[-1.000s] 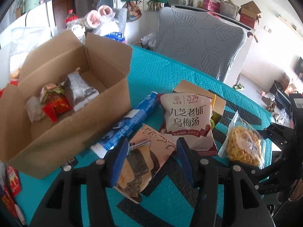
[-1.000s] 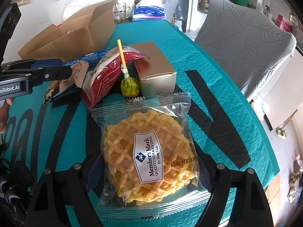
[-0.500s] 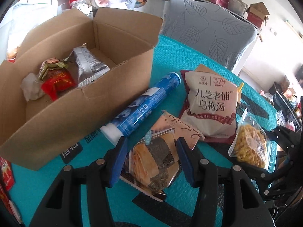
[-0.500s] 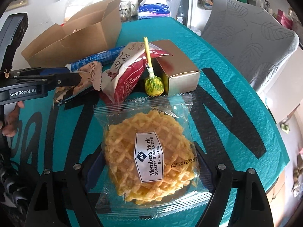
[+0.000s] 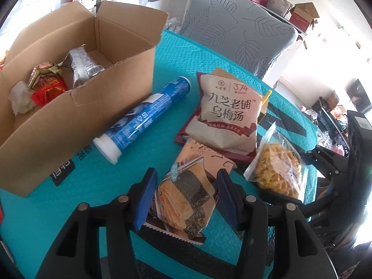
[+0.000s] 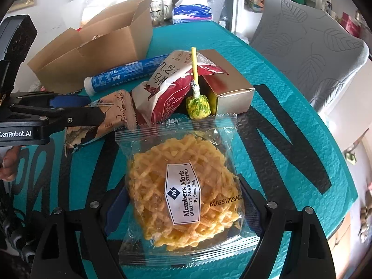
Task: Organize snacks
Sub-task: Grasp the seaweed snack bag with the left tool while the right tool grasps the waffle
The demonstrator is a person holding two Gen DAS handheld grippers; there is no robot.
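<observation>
**Box** (image 5: 76, 125): open cardboard, at the table's (image 5: 190, 55) far left part, flaps up. Holds a red-wrapped sweet (image 5: 47, 86), a silver packet (image 5: 82, 64) and a crumpled white wrapper (image 5: 19, 97). These count as done. Room remains inside.

**Tube** (image 5: 141, 114): blue, white cap, lying on the table just beside the box's near wall. Not packed.

**Plum-drink pouch** (image 5: 226, 116): white and red, mid-table, leaning on the gold carton (image 6: 232, 93). Not packed.

**Lollipop** (image 6: 200, 102): green-yellow head, yellow stick, propped between pouch and carton. Not packed.

**Gold carton**: small, closed, behind the lollipop toward the table's right edge. Not packed.

**Seaweed roll pack** (image 5: 186, 197): between the blue pads of the left claw (image 5: 186, 195), its far end tucked under the pouch. The pads stand close against both sides of the pack and the right wrist view shows it pinched and raised at that end, so it reads as gripped. Judged the item now in hand, next for the box.

**Waffle pack** (image 6: 183, 190): clear wrapper, white label, near the table's front edge. The right claw (image 6: 186, 202) stands wide, one finger at either side; the wrapper's edges hide the pads, so whether they press it cannot be told.

**Balance:** three items boxed as far as visible; six outside, two of them at the claws. Judged under halfway.
</observation>
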